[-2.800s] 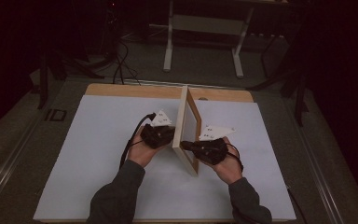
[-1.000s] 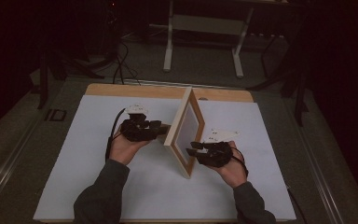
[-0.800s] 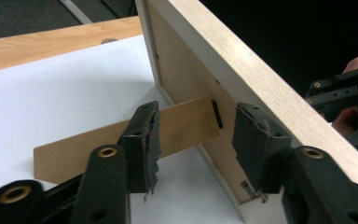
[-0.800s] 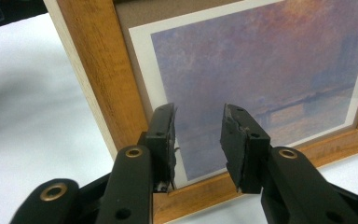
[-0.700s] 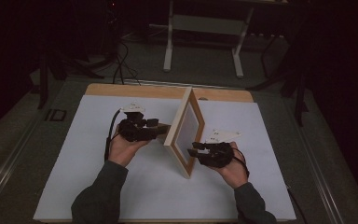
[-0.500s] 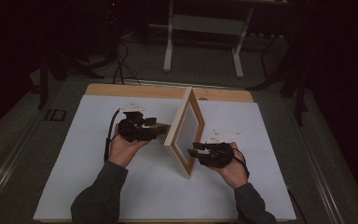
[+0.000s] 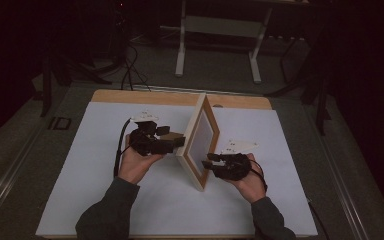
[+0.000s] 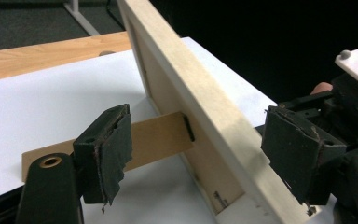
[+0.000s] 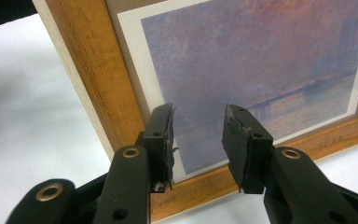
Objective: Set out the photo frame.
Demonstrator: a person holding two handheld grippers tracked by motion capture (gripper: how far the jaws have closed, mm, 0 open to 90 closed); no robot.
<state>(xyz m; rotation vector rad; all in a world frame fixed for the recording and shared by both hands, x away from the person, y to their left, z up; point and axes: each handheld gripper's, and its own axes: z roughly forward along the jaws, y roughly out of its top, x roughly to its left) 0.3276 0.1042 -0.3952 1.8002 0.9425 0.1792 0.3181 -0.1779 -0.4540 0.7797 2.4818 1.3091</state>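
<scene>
as it stands, picture frame (image 7: 198,142) faces rt.

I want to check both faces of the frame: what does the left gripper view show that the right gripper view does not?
Left gripper view: the picture frame's plain back, with the brown cardboard stand strut folded out from it toward the left gripper, whose jaws have just been opening and stand wide, with the strut and the frame's edge between them but unpinched.

Right gripper view: the frame's front, a purple and pink print under a white mount, with the right gripper open right in front of it.

Both: the pale wooden frame edge and the white table cover.
</scene>
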